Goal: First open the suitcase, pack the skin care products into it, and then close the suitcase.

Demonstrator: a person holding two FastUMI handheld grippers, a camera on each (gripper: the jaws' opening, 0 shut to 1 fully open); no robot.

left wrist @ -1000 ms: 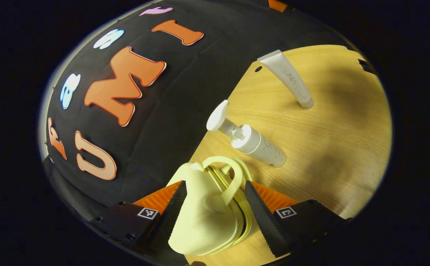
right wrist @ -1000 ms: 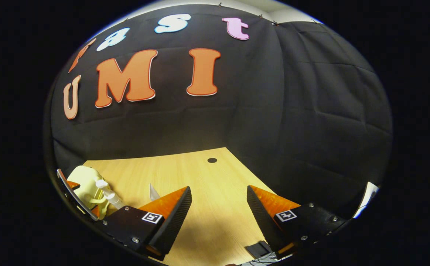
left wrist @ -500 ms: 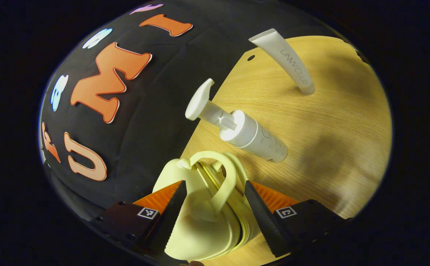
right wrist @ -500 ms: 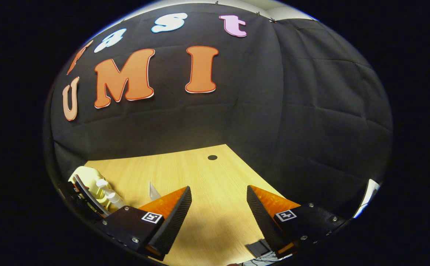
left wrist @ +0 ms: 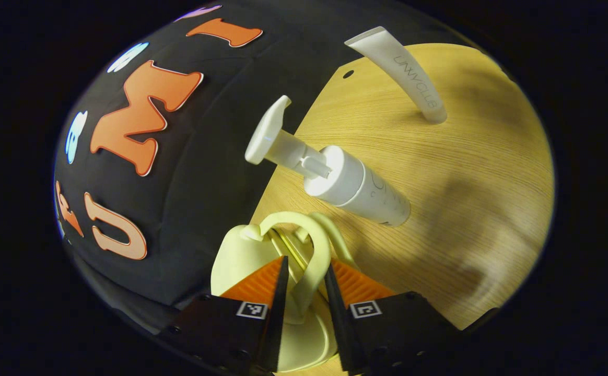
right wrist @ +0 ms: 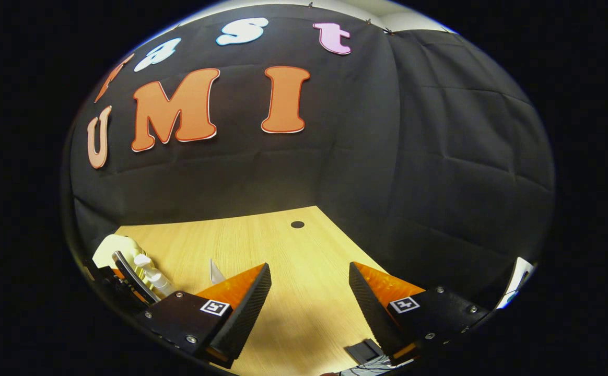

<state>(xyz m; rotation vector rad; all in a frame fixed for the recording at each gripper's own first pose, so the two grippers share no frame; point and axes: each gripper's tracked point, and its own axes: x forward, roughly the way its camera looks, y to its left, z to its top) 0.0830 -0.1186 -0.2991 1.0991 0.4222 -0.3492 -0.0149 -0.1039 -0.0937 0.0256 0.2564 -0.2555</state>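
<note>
L gripper [left wrist: 304, 284] at bottom centre of left gripper view, fingers narrowed onto the looped handle [left wrist: 312, 256] of the pale yellow suitcase [left wrist: 241, 256], which sits at the edge of the light wood table [left wrist: 466, 172] against the black cloth wall [left wrist: 220, 136]. White pump bottle [left wrist: 346, 180] stands mid-frame just beyond the case, white tube [left wrist: 403, 70] upper right, both on the wood. R gripper [right wrist: 309, 297], bottom centre of right gripper view, jaws wide w/ nothing between, over bare tabletop w/ a small dark hole [right wrist: 297, 224] near the wall; case, bottle at lower left.
</note>
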